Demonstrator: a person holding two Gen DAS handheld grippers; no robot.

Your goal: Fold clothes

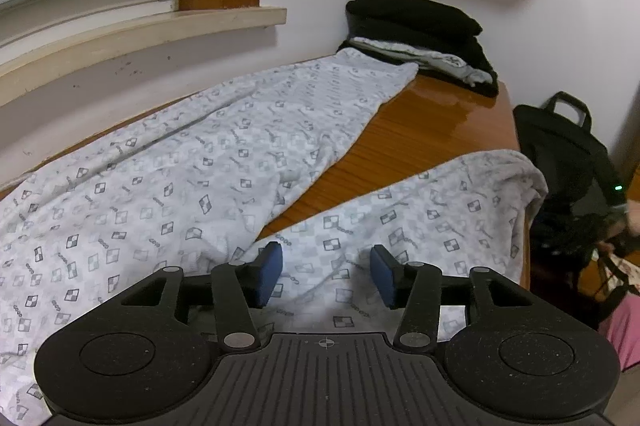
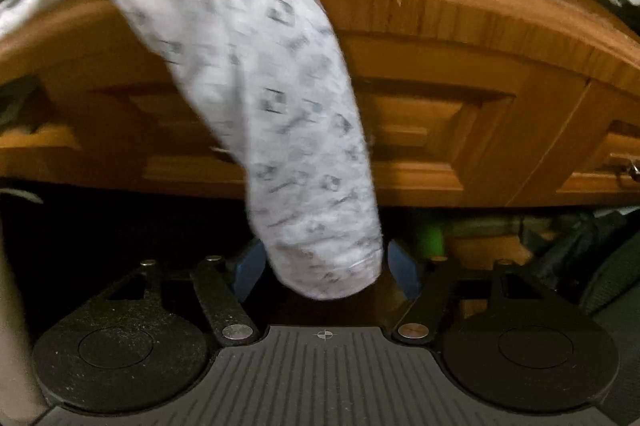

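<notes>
Pajama pants (image 1: 224,153) sprawl under the open left gripper (image 1: 326,276); their dangling leg (image 2: 288,129) sits between the open right gripper (image 2: 326,272) jaws.

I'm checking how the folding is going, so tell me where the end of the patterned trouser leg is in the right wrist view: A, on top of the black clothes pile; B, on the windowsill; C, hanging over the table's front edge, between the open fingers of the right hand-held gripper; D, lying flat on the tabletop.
C: the patterned trouser leg drapes over the wooden table edge, its cuff between the open fingers of the right hand-held gripper.
</notes>
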